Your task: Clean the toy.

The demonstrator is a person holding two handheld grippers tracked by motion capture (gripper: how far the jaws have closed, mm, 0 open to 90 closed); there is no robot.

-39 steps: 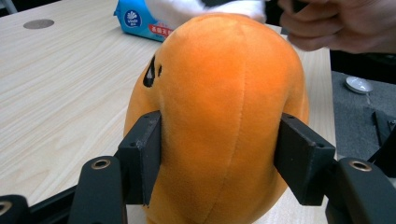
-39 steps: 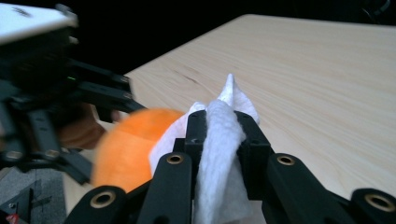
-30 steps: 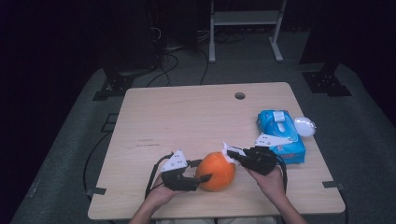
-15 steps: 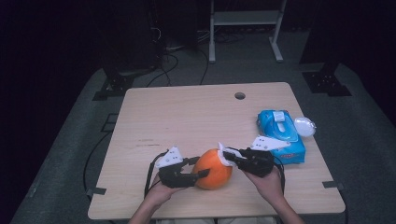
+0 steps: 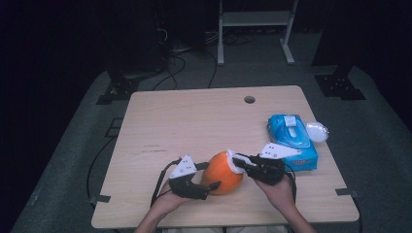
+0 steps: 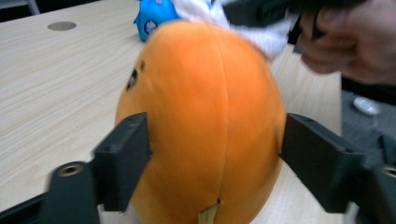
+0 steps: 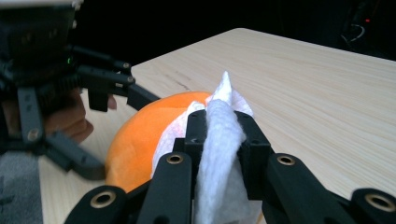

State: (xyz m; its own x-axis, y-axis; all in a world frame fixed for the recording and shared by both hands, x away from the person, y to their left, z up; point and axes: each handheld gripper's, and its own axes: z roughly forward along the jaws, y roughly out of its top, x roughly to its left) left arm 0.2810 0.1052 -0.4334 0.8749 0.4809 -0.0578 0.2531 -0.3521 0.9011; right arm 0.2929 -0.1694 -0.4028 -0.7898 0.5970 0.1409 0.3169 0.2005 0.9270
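An orange plush ball (image 5: pixel 222 172) rests on the wooden table (image 5: pixel 194 121) near its front edge. My left gripper (image 5: pixel 210 175) comes at it from the left. Its jaws have just been opening, and in the left gripper view the left gripper (image 6: pixel 215 154) still touches the ball (image 6: pixel 210 102) on both sides. My right gripper (image 5: pixel 238 162) reaches in from the right, shut on a white wipe (image 5: pixel 233 159). In the right gripper view the right gripper (image 7: pixel 219 135) pinches the wipe (image 7: pixel 222 121) upright and lays it on the ball's (image 7: pixel 135 135) top.
A blue pack of wipes (image 5: pixel 291 141) lies at the table's right edge, with a small white lid (image 5: pixel 317 131) beside it. A round hole (image 5: pixel 249 99) sits near the far edge. A white rack (image 5: pixel 252 29) and cables stand on the floor behind.
The right gripper with the wipe has slid a little to the left over the ball. The left gripper's jaws now stand wider around the ball. Both hands stay about where they were.
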